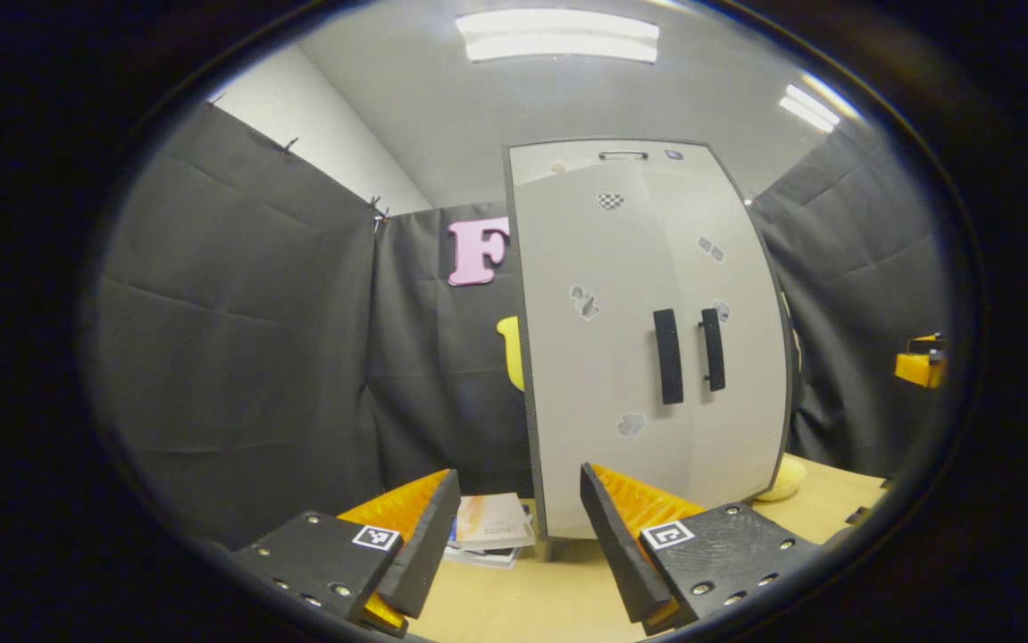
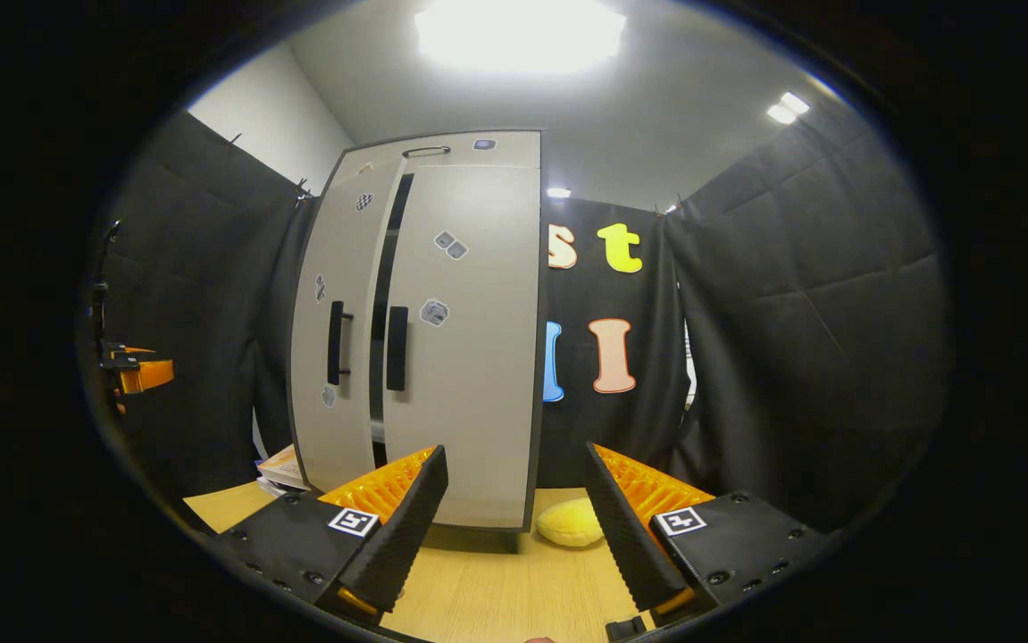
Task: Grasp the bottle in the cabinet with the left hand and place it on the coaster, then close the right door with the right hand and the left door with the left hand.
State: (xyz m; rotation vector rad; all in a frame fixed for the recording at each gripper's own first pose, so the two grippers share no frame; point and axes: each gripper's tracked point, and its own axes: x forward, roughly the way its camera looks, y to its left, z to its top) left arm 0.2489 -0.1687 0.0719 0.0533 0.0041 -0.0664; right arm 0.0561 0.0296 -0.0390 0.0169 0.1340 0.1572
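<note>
Grey cabinet (image 1: pixel 647 339) stands beyond both wide, empty claws (image 1: pixel 521 527) (image 2: pixel 516 513).

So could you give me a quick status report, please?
Left gripper open, empty. Right gripper open, empty. Cabinet doors nearly shut, narrow gap between them; bottle unseen. Nothing blocking the handles.

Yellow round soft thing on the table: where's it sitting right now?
In the right gripper view, the yellow round soft thing lies on the light wooden table at the foot of the tall grey two-door cabinet, by its right corner.
</note>
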